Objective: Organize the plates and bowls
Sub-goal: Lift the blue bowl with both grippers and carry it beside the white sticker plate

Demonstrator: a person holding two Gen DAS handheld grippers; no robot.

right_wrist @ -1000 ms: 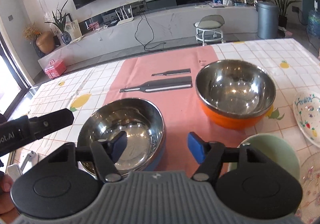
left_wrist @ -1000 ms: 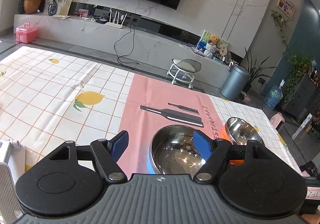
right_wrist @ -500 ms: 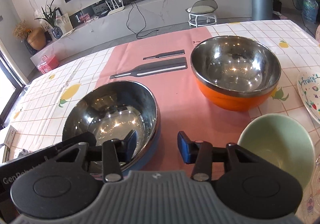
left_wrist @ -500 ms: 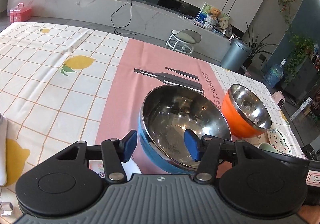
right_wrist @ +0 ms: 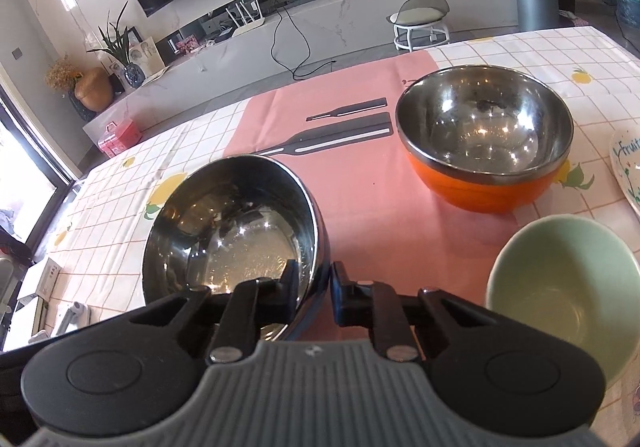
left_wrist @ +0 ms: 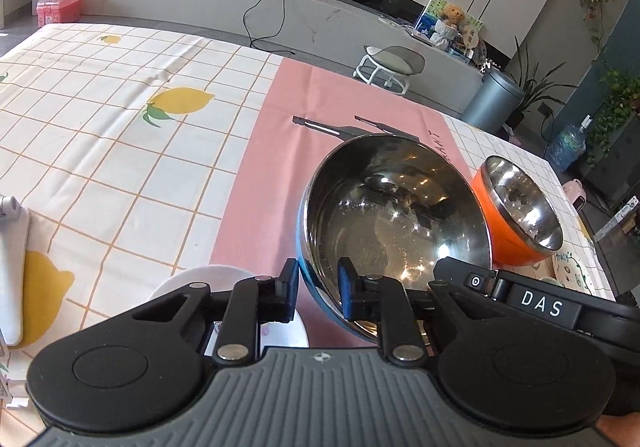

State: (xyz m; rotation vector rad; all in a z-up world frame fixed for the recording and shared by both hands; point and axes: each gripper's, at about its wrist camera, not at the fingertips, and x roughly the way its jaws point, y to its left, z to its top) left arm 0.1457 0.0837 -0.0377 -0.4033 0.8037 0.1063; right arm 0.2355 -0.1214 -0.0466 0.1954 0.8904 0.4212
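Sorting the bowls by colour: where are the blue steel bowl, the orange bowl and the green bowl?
blue steel bowl [right_wrist: 240, 231], right wrist view, inner steel wall.
orange bowl [right_wrist: 486, 189], right wrist view, orange outer side.
green bowl [right_wrist: 560, 299], right wrist view, inside bottom.

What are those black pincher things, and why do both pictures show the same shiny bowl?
They are two grabbing tools a person holds, each carrying a camera looking along its fingers. One picture comes from the left gripper, the other from the right gripper. Both have just been closing and now pinch the rim of the blue-sided steel bowl from opposite sides. On the lemon-print tablecloth also sit an orange-sided steel bowl, a pale green bowl and a small white dish.
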